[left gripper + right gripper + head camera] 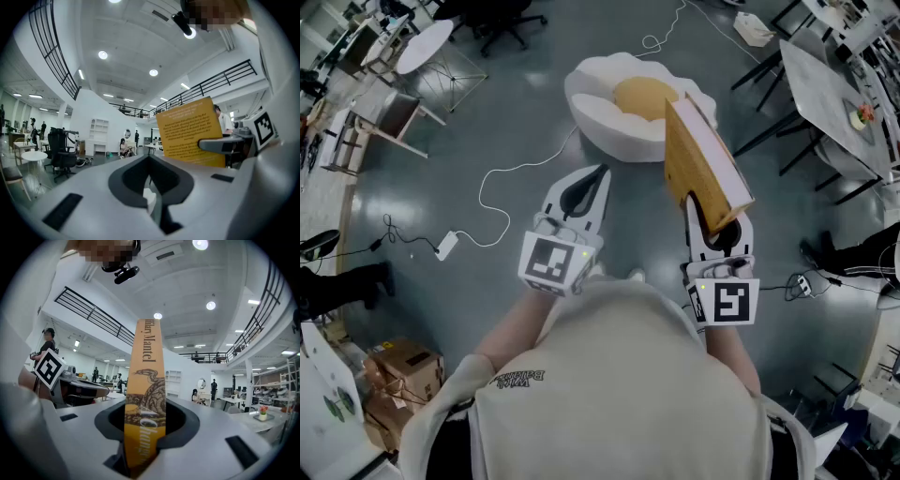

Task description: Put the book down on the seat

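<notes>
My right gripper (713, 214) is shut on a thick yellow-orange book (701, 155), held upright with its spine toward me. In the right gripper view the spine (146, 376) stands between the jaws of that gripper (144, 401), with a snake drawing and white lettering on it. The seat (614, 131) is a white flower-shaped pouf with a yellow cushion (639, 95), on the floor just beyond the book. My left gripper (597, 175) is level beside it, shut and holding nothing. In the left gripper view that gripper (150, 158) has the book's back cover (190, 131) to its right.
A white cable (511, 173) with a power adapter (447, 246) runs across the grey floor at left. A round white table (425, 45) and an office chair (508, 19) stand at the back left. Tables (834, 84) line the right side. Cardboard boxes (398, 370) sit at the lower left.
</notes>
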The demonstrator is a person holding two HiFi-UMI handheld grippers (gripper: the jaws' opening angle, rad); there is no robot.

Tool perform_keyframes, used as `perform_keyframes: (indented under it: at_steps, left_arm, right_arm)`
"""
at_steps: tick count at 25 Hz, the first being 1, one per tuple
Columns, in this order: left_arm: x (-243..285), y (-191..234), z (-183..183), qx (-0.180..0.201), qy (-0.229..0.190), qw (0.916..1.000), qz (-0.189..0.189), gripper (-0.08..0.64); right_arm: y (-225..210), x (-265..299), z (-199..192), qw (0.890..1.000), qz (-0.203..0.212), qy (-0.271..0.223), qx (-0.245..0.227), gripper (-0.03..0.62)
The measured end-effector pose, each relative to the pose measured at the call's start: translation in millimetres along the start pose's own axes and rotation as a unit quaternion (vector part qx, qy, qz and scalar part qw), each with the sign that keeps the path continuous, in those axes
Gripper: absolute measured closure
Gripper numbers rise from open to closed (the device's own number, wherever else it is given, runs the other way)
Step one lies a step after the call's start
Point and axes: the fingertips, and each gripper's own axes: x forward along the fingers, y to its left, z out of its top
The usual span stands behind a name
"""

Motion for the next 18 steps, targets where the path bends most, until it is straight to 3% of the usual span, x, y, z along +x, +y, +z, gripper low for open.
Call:
perform_keyframes:
  at_steps: [13,18]
  left_arm:
    - [-0.3,-12.7,2.9,0.008,0.002,1.0000,-0.006,0.549]
    - [0.0,-17.0,3.7,-0.004,0.022,0.9997,0.003,0.549]
  right_arm:
    - [-9.2,-8.9,-3.4,1.000,-0.004,0.000,0.023,0.445]
    - [-10.7,-11.7,-6.1,1.000,0.002,0.001,0.026,0.445]
